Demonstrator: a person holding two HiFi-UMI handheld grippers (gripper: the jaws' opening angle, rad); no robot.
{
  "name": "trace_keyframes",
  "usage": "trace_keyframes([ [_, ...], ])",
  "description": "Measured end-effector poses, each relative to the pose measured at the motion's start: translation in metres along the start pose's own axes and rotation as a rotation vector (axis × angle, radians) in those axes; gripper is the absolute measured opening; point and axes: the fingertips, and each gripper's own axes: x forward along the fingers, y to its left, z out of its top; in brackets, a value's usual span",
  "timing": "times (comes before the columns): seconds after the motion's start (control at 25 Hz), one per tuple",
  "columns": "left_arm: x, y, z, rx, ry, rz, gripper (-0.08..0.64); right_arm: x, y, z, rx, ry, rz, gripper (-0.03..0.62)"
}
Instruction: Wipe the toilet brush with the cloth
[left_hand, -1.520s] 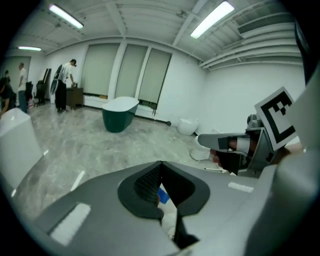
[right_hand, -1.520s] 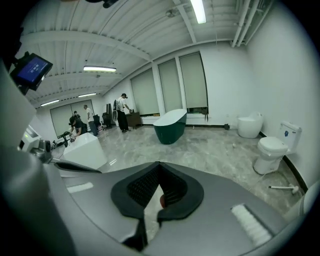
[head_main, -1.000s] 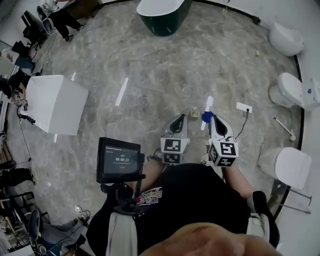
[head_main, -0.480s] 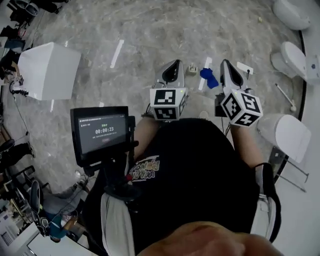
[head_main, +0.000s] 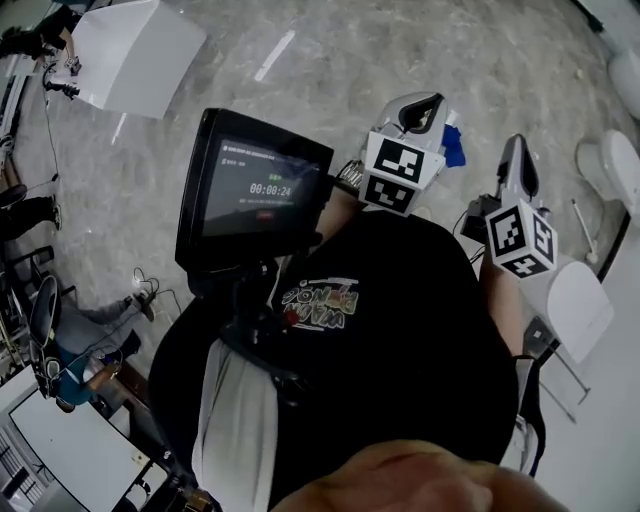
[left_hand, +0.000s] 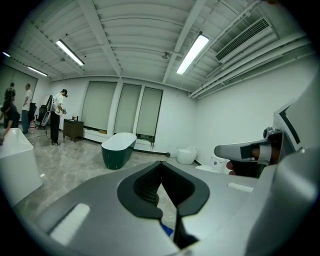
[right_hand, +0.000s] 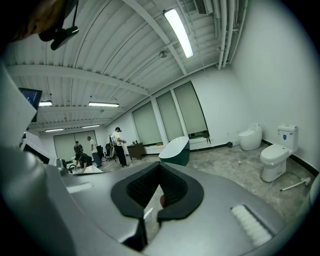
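My left gripper (head_main: 430, 100) is held up in front of the person's chest, jaws shut and empty. In the left gripper view its pads (left_hand: 150, 182) meet at the tips, pointing almost level across the room. A corner of the blue cloth (head_main: 454, 148) lies on the floor beyond it and also shows under the jaws (left_hand: 167, 230). My right gripper (head_main: 516, 145) is raised beside it, shut with nothing in it; its tips (right_hand: 160, 166) also meet. The toilet brush is hidden behind the grippers.
A monitor (head_main: 255, 185) on a chest rig sits left of the grippers. White toilets (head_main: 580, 310) (right_hand: 274, 155) line the right wall, with a thin white rod (right_hand: 295, 185) on the floor. A green bathtub (left_hand: 119, 148) and several people stand further back.
Both grippers have risen towards the head camera and now look larger. The cloth and brush on the floor have slid behind the left gripper. Both jaws stayed shut and empty.
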Motion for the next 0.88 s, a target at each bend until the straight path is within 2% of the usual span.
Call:
trace_keyframes([
  [0.24, -0.008, -0.023, -0.008, 0.062, -0.068, -0.005, 0.003, -0.01, 0.008, -0.028, 0.003, 0.048, 0.024, 0.0],
  [0.36, -0.007, -0.029, -0.008, 0.078, -0.066, -0.022, 0.008, -0.01, 0.001, -0.029, 0.035, 0.054, 0.016, 0.0],
  [0.6, 0.001, -0.024, -0.005, 0.05, -0.056, -0.023, 0.008, -0.008, 0.0, -0.021, 0.04, 0.017, 0.024, 0.0],
  [0.88, 0.001, -0.02, -0.002, 0.076, -0.059, -0.015, 0.008, 0.0, 0.005, -0.02, 0.025, 0.021, 0.042, 0.0],
])
